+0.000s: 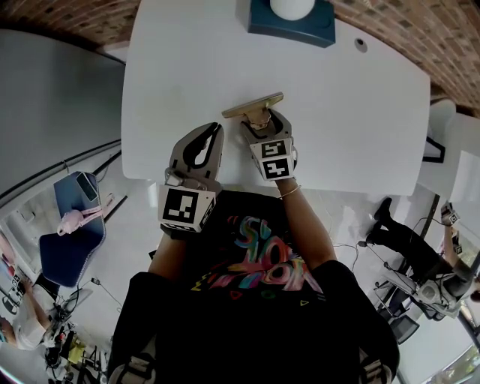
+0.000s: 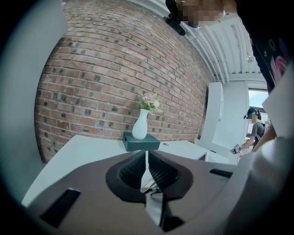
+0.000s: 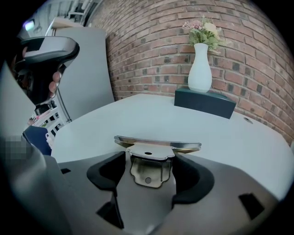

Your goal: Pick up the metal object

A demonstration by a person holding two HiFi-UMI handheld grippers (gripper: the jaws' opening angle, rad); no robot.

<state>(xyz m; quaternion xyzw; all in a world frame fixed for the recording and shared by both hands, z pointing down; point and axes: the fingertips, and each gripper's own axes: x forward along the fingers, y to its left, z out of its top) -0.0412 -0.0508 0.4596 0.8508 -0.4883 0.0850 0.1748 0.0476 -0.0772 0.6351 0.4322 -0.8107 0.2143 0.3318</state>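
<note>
White table [image 1: 360, 112], brick wall [image 3: 151, 46] behind. Right gripper [image 1: 260, 120] pinching metal piece [image 1: 247, 106] by its tab, toward near edge, middle. Left gripper [image 1: 217, 129] pressed together, empty, just beside. Lift straight up, bar level, grip firm. Open room all round; vase [image 1: 292, 6] at far edge, well apart

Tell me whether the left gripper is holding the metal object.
No, the left gripper is shut on nothing; the metal object sits between the jaws of the right gripper.
</note>
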